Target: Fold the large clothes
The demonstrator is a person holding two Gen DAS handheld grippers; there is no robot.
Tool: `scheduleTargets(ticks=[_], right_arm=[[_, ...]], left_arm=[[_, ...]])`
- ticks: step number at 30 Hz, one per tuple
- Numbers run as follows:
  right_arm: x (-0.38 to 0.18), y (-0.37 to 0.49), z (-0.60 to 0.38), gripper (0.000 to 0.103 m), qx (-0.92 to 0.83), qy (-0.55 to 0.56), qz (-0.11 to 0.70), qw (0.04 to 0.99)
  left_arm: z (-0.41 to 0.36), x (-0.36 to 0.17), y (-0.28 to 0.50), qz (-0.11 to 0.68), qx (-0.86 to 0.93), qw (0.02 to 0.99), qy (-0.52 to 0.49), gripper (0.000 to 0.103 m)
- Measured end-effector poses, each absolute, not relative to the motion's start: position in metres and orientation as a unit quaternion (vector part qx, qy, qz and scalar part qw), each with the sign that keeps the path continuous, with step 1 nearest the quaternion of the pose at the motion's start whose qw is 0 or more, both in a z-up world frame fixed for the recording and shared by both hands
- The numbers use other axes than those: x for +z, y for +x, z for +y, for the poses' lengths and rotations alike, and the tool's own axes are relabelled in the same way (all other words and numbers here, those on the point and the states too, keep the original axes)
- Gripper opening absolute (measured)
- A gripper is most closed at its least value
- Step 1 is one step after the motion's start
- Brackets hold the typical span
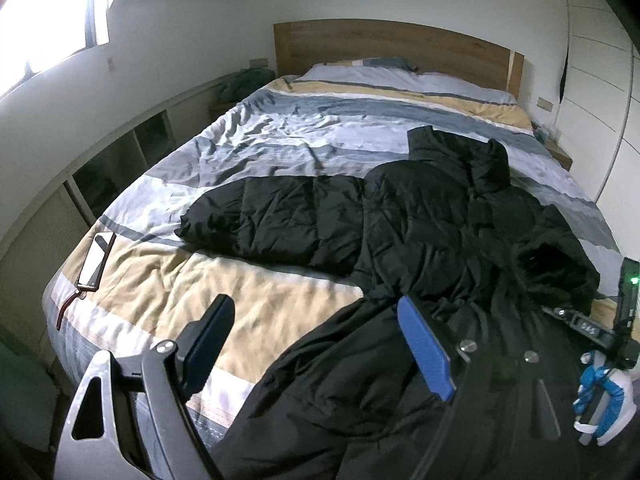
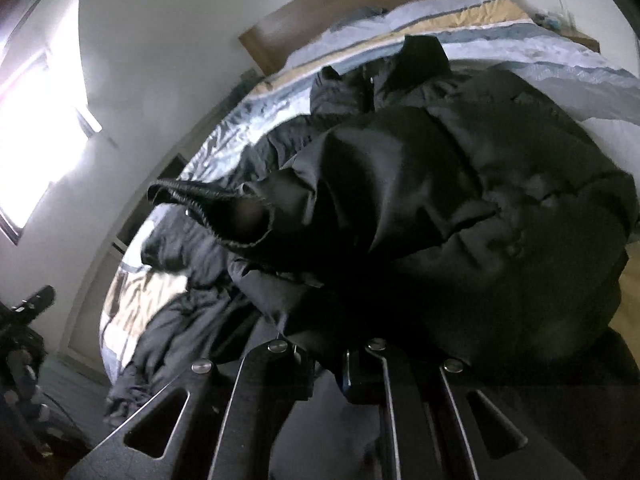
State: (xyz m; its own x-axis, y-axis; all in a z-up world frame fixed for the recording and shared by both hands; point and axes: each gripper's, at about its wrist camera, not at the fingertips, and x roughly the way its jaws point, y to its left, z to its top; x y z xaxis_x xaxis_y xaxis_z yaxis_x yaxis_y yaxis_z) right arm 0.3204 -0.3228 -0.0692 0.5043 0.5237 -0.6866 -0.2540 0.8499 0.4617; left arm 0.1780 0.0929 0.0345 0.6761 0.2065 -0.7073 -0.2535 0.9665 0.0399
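In the left wrist view, a puffy black quilted down jacket (image 1: 420,220) is seen spread on the striped blue, grey and yellow duvet (image 1: 256,128), one sleeve laid out flat, while the left gripper (image 1: 320,344) is held released above its hem. In the right wrist view, the right gripper (image 2: 326,364) is clenched on jacket fabric, the other sleeve bunched over the body. The sleeve fold is judged in hand; laying it flat across the chest is called for next.

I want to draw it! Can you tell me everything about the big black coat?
The black coat is puffy and quilted, of slightly shiny fabric. It lies rumpled on the striped bed cover, one sleeve stretched flat sideways, collar toward the headboard, hem hanging over the bed's near edge. The right hand-held gripper is shut on a bunched fold of it.
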Motion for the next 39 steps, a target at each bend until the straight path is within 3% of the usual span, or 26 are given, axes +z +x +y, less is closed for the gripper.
scheduleTargets(ticks=[5, 8, 9, 10, 21, 39], right_arm=[[-0.071, 0.317, -0.322, 0.015, 0.215, 0.143, 0.454, 0.853], [-0.07, 0.311, -0.316, 0.041, 0.218, 0.126, 0.456, 0.854], [-0.067, 0.308, -0.311, 0.061, 0.224, 0.115, 0.455, 0.854], [-0.064, 0.303, -0.305, 0.065, 0.232, 0.107, 0.453, 0.854], [-0.033, 0.26, -0.283, 0.065, 0.295, 0.07, 0.414, 0.858], [-0.028, 0.306, -0.457, 0.065, 0.131, 0.102, 0.383, 0.909]], left_arm=[[0.083, 0.043, 0.172, 0.379, 0.117, 0.918, -0.03, 0.083], [0.073, 0.048, 0.167, 0.376, 0.109, 0.92, -0.028, 0.083], [0.068, 0.05, 0.166, 0.376, 0.106, 0.92, -0.027, 0.083], [0.065, 0.051, 0.164, 0.376, 0.104, 0.921, -0.025, 0.083], [0.016, 0.069, 0.155, 0.371, 0.082, 0.925, -0.009, 0.083], [-0.145, 0.002, 0.262, 0.416, -0.012, 0.909, 0.003, 0.083]])
